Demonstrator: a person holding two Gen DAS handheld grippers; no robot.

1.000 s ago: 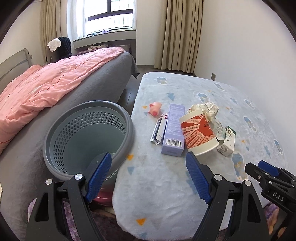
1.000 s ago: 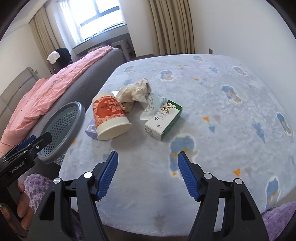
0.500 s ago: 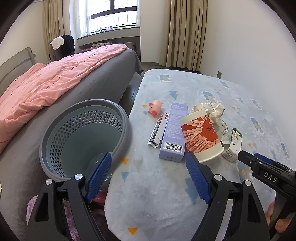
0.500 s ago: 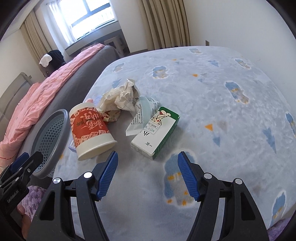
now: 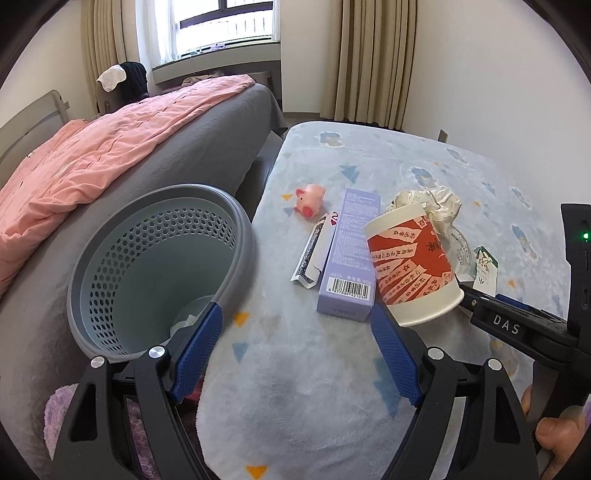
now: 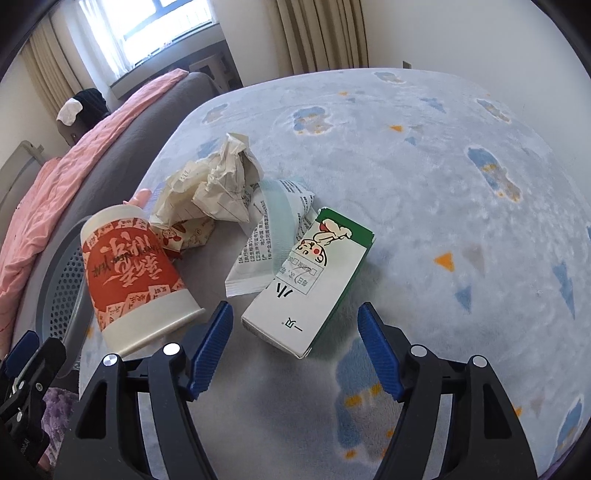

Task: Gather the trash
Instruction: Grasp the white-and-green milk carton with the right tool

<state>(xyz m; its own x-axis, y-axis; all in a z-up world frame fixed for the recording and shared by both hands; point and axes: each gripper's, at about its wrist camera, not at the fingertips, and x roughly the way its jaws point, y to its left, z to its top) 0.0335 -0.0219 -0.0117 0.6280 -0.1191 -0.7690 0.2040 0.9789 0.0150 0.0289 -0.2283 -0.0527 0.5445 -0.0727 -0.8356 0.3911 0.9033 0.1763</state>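
Red-and-white paper cup (image 6: 129, 273) is lying tipped on the pale blue blanket (image 6: 424, 192), at nine o'clock from a green-and-white carton (image 6: 314, 280), with crumpled paper (image 6: 218, 181) at twelve o'clock. Right gripper (image 6: 295, 343) is hovering just short of the carton, jaws having just widened, holding nothing. Left gripper (image 5: 295, 354) is hanging wide open and empty beside the grey perforated basket (image 5: 155, 266).

Pink quilt (image 5: 92, 155) on bed, curtains (image 5: 373, 59), window (image 5: 225, 22)

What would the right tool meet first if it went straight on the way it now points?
Most likely the carton, which lies directly ahead between the open fingers of the right tool. Depth is hard to judge, so it might touch the blanket just short of it.
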